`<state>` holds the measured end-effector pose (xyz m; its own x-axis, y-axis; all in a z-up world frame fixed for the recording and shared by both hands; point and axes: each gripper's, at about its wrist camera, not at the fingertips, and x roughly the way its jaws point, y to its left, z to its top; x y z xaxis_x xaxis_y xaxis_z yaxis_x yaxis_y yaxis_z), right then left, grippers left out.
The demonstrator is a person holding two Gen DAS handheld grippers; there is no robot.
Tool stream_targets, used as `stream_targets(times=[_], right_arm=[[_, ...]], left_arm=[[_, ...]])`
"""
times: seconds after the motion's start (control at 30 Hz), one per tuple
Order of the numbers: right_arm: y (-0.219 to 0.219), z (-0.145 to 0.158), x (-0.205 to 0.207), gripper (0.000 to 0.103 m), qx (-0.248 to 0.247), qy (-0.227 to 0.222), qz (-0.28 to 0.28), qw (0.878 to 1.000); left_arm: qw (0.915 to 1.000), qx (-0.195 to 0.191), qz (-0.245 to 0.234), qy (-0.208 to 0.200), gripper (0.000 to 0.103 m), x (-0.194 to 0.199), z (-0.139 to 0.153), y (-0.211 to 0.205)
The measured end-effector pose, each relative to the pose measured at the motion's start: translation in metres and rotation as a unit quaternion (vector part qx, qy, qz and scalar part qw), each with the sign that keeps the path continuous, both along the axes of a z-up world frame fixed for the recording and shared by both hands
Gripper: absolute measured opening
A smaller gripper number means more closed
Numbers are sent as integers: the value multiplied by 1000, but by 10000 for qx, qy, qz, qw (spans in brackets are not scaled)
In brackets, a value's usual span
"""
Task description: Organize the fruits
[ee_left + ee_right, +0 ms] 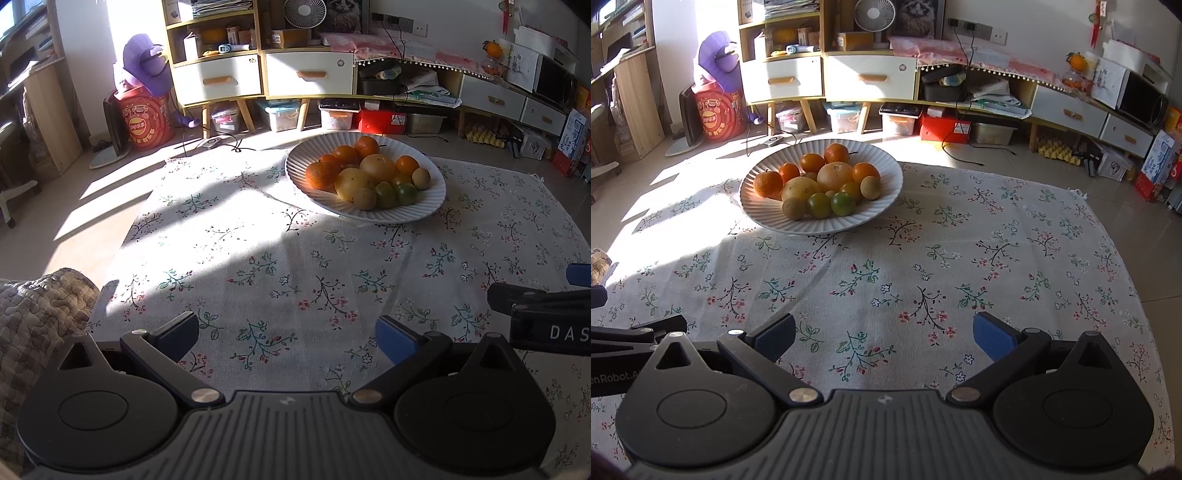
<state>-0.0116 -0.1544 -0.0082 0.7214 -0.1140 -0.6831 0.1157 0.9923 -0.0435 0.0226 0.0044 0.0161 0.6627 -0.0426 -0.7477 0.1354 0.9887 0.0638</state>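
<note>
A white ribbed bowl (406, 214) (882, 166) stands on the floral cloth at its far side. It holds several fruits: oranges (321, 174) (768, 183), two large yellow fruits (377, 167) (834, 176), two green ones (406, 193) (843, 203) and small tan ones (364, 198) (794, 208). My left gripper (287, 336) hovers open over the near cloth, well short of the bowl, with nothing between its fingers. My right gripper (884, 338) is likewise open and empty, near the front. Each gripper shows at the other view's edge.
The floral cloth (258, 258) (960, 266) covers a low surface with open room between the grippers and the bowl. A quilted fabric (33, 317) lies at the near left. Cabinets (849, 74), storage boxes (846, 118) and cables (960, 147) line the far wall and floor.
</note>
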Motion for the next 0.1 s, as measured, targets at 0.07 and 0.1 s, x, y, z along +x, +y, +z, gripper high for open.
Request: stream_targets(times=[0.07, 0.1], right_arm=[[-1, 0, 1, 103, -3, 8, -19, 10000], [-1, 1, 1, 103, -5, 10, -37, 10000]], left_arm=[[10000, 6, 3, -13, 95, 0, 0, -1], [10000, 14, -13, -19, 95, -1, 0, -1]])
